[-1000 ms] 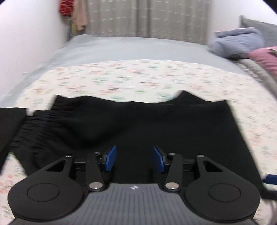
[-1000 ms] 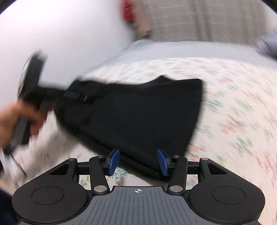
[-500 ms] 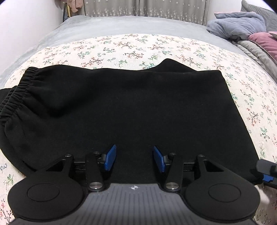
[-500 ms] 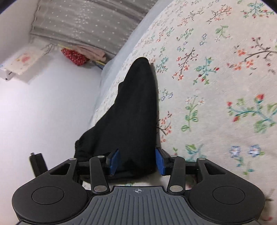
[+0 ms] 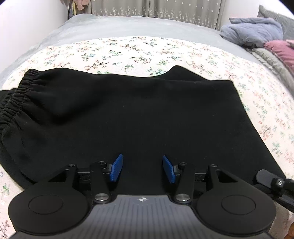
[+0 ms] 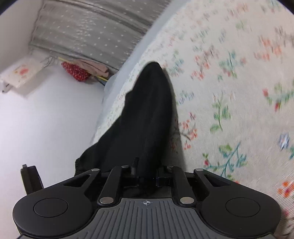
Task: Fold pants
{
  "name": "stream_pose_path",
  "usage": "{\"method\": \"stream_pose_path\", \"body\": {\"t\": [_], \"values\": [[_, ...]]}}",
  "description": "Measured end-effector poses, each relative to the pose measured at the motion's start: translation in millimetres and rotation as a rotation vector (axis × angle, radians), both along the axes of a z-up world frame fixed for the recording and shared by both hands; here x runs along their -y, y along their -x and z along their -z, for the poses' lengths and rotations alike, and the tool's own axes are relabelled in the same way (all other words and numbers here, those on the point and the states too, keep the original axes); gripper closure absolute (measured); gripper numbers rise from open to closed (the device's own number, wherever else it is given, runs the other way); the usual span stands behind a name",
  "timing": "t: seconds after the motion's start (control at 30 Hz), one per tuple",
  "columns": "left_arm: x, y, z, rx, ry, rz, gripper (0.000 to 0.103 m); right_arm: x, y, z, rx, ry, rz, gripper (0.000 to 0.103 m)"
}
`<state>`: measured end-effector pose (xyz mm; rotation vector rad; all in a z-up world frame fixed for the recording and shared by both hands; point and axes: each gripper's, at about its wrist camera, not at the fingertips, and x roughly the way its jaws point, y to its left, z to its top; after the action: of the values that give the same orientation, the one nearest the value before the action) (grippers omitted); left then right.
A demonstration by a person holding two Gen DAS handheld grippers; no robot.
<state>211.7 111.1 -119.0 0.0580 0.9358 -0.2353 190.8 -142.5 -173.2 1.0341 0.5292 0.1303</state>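
Note:
Black pants (image 5: 139,114) lie folded flat on the floral bedspread (image 5: 132,49), elastic waistband (image 5: 12,99) at the left. My left gripper (image 5: 142,169) is open and empty, its blue pads over the near edge of the cloth. My right gripper (image 6: 147,174) is shut on the pants' (image 6: 147,117) near right corner; the cloth hides its pads. Part of the right gripper shows at the lower right of the left wrist view (image 5: 272,182).
A grey-blue blanket (image 5: 251,31) and pink bedding (image 5: 281,51) are piled at the far right of the bed. Grey curtains (image 5: 156,7) hang behind. A white wall (image 6: 46,119) runs along the bed's left side, with a red item (image 6: 75,71) hanging there.
My right gripper swung round to the pants' right corner and closed on it. The left gripper stayed open over the near edge, shifting only slightly.

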Motion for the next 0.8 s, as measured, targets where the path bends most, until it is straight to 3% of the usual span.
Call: {"method": "stream_pose_path", "body": {"t": [0.2, 0.4, 0.43, 0.5, 0.57, 0.6, 0.7, 0.8], "values": [[11.2, 2.1, -6.5, -0.020, 0.077, -0.001, 0.043, 23.5, 15.4, -37.5, 0.029, 0.105, -0.023, 0.091], [51.6, 22.9, -3.7, -0.061, 0.149, 0.089, 0.043, 92.4, 69.3, -76.8, 0.012, 0.303, 0.039, 0.091], [61.1, 27.6, -2.6, -0.063, 0.154, 0.114, 0.043, 102.9, 79.7, -80.8, 0.005, 0.333, 0.050, 0.091], [87.3, 39.8, 0.0, -0.027, 0.072, 0.150, 0.041, 119.3, 96.5, -83.0, -0.024, 0.398, 0.057, 0.091], [109.1, 47.8, 2.9, 0.018, -0.028, 0.172, 0.036, 124.8, 105.6, -69.8, -0.058, 0.402, 0.042, 0.091], [113.5, 47.4, 3.0, 0.022, -0.034, 0.177, 0.036, 124.6, 106.9, -58.7, -0.080, 0.394, 0.035, 0.091], [112.3, 38.5, -1.7, -0.018, 0.042, 0.155, 0.036, 124.4, 113.7, -27.6, -0.121, 0.337, 0.054, 0.090], [113.2, 32.1, -7.3, -0.031, 0.104, 0.142, 0.036, 128.7, 116.3, -27.7, -0.108, 0.278, 0.075, 0.088]]}}
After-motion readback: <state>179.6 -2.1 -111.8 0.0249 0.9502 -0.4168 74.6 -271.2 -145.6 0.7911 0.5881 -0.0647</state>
